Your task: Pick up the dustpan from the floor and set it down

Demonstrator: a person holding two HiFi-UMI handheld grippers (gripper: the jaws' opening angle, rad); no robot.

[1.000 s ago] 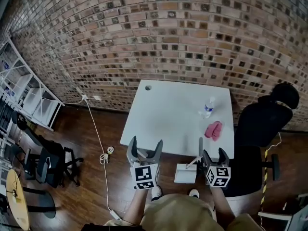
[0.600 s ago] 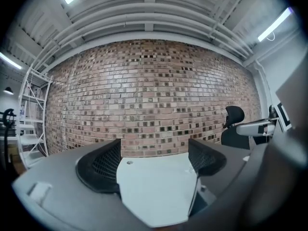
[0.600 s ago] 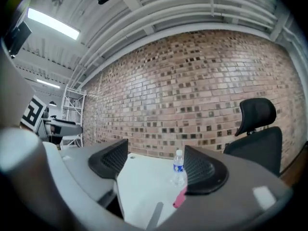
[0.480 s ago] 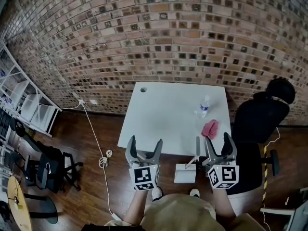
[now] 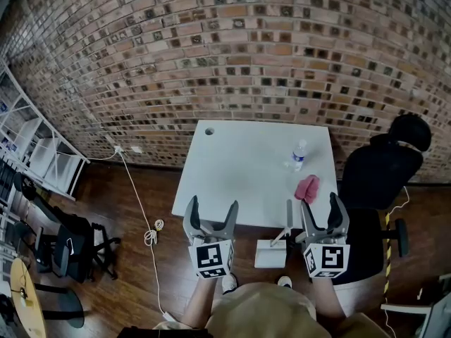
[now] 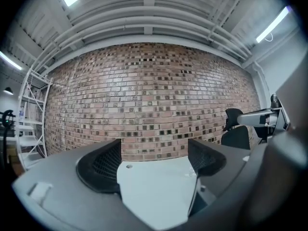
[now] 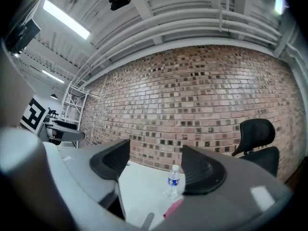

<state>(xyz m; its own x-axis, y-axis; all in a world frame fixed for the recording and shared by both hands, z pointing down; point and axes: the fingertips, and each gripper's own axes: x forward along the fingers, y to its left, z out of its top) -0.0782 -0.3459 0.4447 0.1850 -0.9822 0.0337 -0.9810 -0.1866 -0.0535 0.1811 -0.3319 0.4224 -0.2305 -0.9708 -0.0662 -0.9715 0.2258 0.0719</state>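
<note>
The white dustpan (image 5: 270,254) lies on the wooden floor at the front edge of the white table (image 5: 239,167), its thin handle (image 5: 282,234) slanting up. Neither gripper touches it. My left gripper (image 5: 211,206) is held level left of the dustpan, open, with only the table (image 6: 154,186) showing between its jaws. To the right of the dustpan, my right gripper (image 5: 320,201) is also level; its jaws are closing but stand apart with nothing between them. Past that right gripper (image 7: 156,162) I see a water bottle (image 7: 173,181) and a pink cloth (image 7: 174,208).
The water bottle (image 5: 299,155) and the pink cloth (image 5: 308,187) are on the table's right side. A black office chair (image 5: 377,182) stands right of the table. A white cable (image 5: 141,196) runs across the floor at left, near dark chairs (image 5: 70,241) and white shelving (image 5: 42,150). A brick wall (image 5: 232,69) is behind.
My right gripper has risen from near the dustpan's level to beside the table edge. The left gripper has moved only slightly. The dustpan has stayed on the floor.
</note>
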